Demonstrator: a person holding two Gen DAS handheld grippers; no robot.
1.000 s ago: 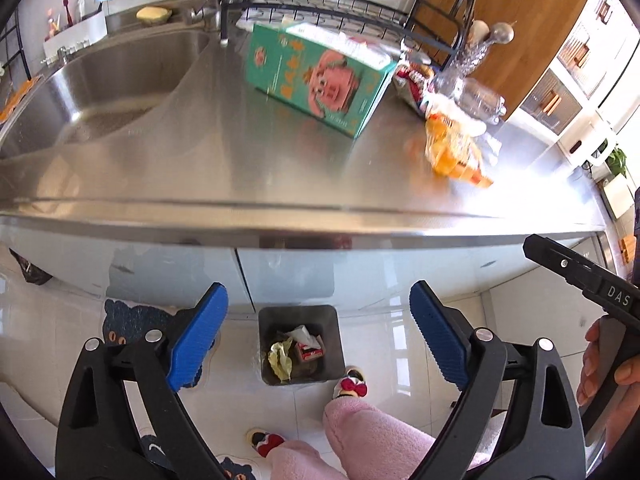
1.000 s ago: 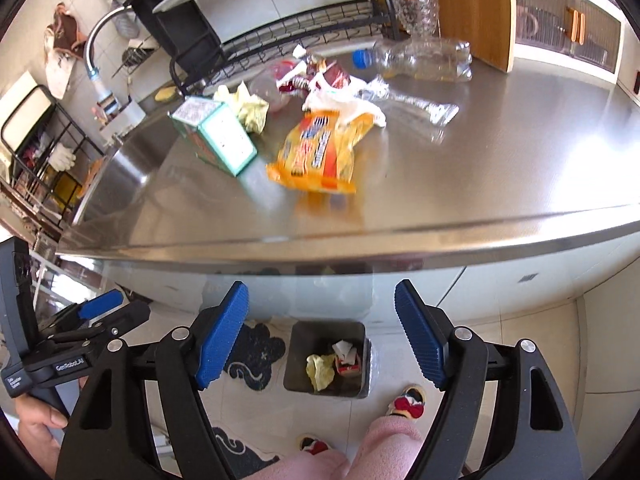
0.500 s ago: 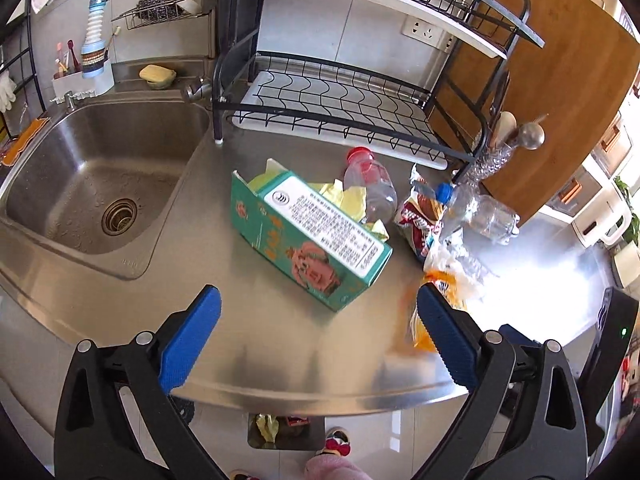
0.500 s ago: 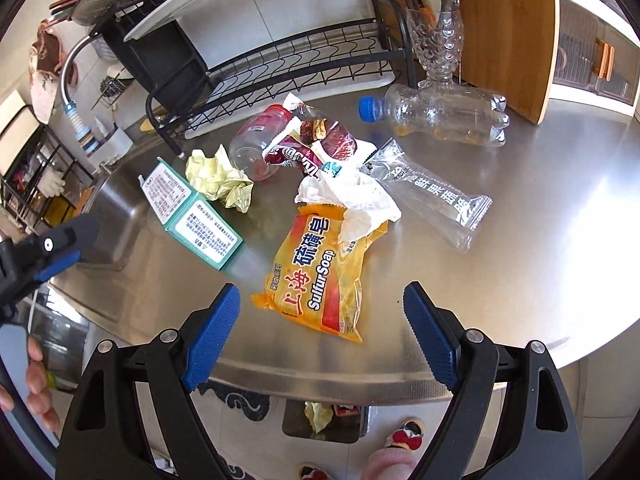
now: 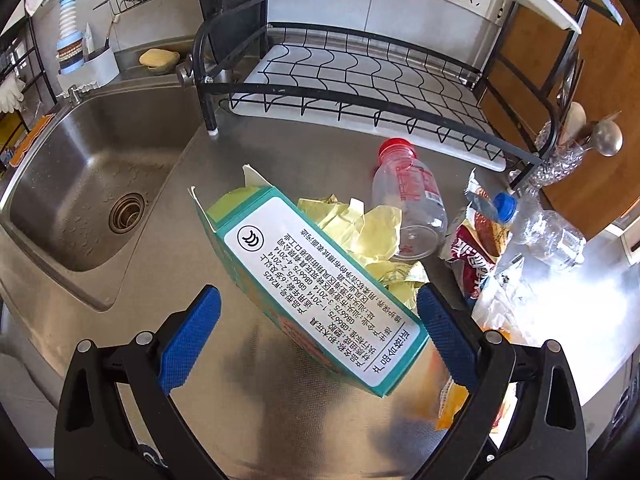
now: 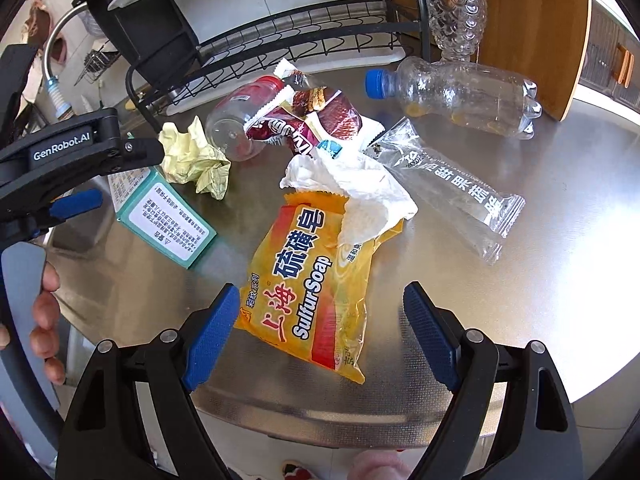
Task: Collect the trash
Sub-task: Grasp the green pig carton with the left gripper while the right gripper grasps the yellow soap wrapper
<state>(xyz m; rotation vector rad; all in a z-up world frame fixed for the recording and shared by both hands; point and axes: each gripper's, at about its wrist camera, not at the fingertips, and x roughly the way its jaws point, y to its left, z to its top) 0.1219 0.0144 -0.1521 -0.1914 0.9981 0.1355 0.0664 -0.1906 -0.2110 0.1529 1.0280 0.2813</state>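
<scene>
With both pairs of jaws wide and empty, I judge the yellow soap wrapper point(image 6: 312, 280) below my right gripper point(image 6: 320, 336) limp and slippery, best pinched across its flat middle, while the light, stiff green box point(image 5: 312, 276) on the worktop point(image 6: 520, 280) suits my left gripper point(image 5: 316, 336).

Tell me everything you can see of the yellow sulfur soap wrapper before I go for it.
The yellow soap wrapper is a glossy plastic pouch, printed red and white with Chinese characters and "SulfurSoap". It looks empty, lying flat and slightly crumpled on the steel counter, its serrated top end torn open. A crumpled white tissue lies over that far end. Its near end sits between the open right hand-held gripper fingers, untouched.
</scene>
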